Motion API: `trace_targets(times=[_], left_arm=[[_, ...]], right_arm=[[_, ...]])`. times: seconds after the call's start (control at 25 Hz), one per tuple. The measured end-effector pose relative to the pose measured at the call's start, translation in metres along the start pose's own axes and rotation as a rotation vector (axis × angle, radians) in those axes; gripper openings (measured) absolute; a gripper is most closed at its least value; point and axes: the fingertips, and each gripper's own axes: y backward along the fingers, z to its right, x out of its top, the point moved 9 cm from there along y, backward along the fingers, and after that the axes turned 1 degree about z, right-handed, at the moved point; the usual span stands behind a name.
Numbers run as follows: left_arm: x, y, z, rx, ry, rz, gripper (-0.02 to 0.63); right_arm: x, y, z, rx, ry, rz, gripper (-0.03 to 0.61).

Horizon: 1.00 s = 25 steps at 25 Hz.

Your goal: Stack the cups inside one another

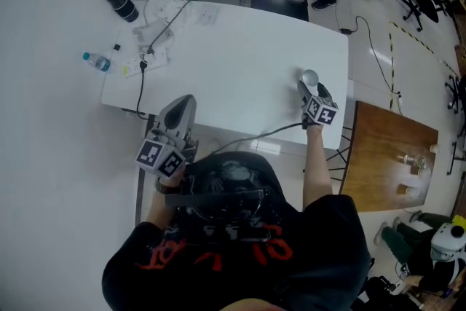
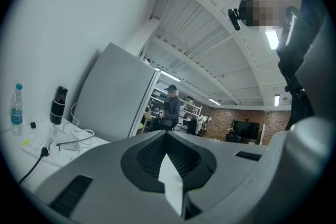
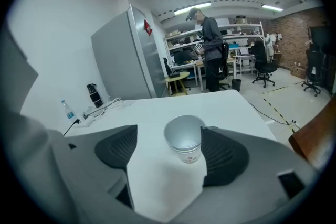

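Right gripper view shows an upright white cup (image 3: 186, 140), red-printed, between right gripper's (image 3: 169, 136) parted jaws; left gripper's (image 2: 167, 139) jaws clenched.

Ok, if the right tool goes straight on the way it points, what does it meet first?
The cup, upright on the table between the right tool's open jaws, close to one jaw. Nothing else shows before it.

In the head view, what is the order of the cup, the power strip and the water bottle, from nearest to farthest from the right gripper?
1. cup: just ahead of the right gripper, between its open jaws.
2. power strip: far to the left, among the cables.
3. water bottle: farther left, beyond the strip.
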Motion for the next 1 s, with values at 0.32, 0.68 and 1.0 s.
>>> trace_targets(times=[0.32, 0.68, 1.0], left_arm=[[0.001, 0.004, -0.005, -0.013, -0.002, -0.007, 0.0], [-0.003, 0.001, -0.001, -0.063, 0.004, -0.035, 0.0], [0.001, 0.001, -0.001, -0.107, 0.014, -0.023, 0.0]], right_arm=[[-0.017, 0.073, -0.034, 0.059, -0.047, 0.164, 0.018], [0.023, 0.116, -0.105, 0.248, 0.059, 0.277, 0.005], [0.051, 0.148, -0.17, 0.335, 0.149, 0.352, 0.005]])
